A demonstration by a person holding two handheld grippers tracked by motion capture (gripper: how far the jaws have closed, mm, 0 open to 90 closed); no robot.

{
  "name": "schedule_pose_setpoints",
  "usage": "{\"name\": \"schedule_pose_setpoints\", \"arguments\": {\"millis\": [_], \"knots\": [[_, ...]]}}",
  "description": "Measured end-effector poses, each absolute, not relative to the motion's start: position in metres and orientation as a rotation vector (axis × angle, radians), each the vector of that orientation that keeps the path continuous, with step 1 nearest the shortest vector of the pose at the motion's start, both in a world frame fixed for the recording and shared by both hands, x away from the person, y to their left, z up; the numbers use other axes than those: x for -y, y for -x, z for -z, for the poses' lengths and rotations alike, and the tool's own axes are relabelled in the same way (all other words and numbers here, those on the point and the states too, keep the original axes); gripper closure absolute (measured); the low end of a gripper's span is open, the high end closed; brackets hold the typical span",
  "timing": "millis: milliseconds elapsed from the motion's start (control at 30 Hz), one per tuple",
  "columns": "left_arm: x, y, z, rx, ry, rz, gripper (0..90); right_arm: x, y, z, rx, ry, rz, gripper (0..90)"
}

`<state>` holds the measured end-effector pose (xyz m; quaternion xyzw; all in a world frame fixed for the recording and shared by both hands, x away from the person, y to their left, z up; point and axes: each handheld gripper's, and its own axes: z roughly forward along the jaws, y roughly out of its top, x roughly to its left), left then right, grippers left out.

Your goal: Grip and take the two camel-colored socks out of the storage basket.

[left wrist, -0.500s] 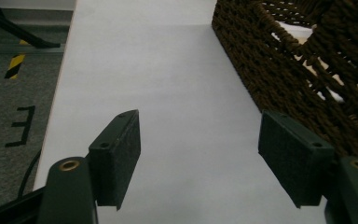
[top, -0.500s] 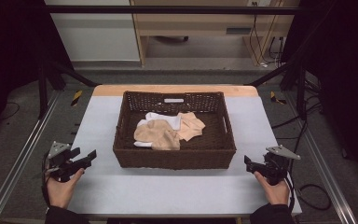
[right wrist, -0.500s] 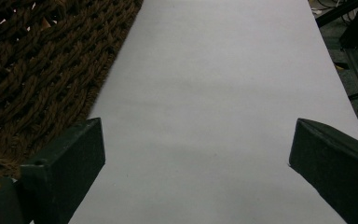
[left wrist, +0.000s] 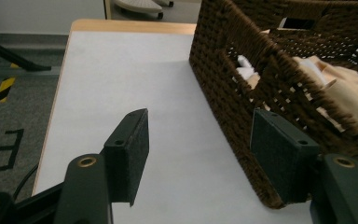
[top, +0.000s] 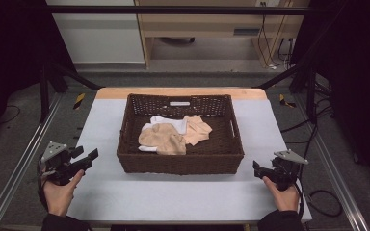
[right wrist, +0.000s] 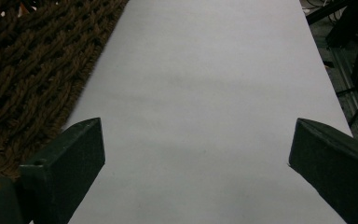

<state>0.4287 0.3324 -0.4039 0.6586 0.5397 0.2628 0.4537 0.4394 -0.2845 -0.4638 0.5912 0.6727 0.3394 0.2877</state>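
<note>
White tabletop (top: pixel 183 192) carries a wicker basket (top: pixel 180 163), long axis crosswise, between wide-open left tongs (top: pixel 90 156) and right tongs (top: pixel 256 169).

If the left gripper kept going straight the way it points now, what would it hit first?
Probably the wicker basket: its near corner already sits by the open left gripper's right-hand jaw, with bare table ahead of the other jaw. Depth is hard to judge.

Your high view looks forward and down on the whole table (top: pixel 125 192) from your side. Each gripper view sits low and close, looking along its jaws; both share the basket (top: pixel 180 163) wall with the high view.
</note>
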Motion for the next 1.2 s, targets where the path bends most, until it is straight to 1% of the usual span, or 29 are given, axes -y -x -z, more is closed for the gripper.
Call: {"name": "schedule_pose_setpoints", "arguments": {"millis": [200, 467, 900, 1200], "knots": [[-0.325, -0.429, 0.391, -1.292, -1.622, -0.652, 38.3, 0.285, -0.439, 0.464, -1.798, -1.583, -0.924, 3.8], [-0.308, -0.441, 0.368, -1.231, -1.628, -0.661, 38.7, 0.284, -0.439, 0.463, -1.799, -1.575, -0.94, 3.7], [-0.26, -0.465, 0.329, -1.126, -1.652, -0.659, 40.1, 0.284, -0.439, 0.462, -1.8, -1.562, -0.935, 3.7], [-0.234, -0.483, 0.318, -1.1, -1.684, -0.669, 40.2, 0.284, -0.44, 0.462, -1.795, -1.567, -0.932, 3.7]]}}
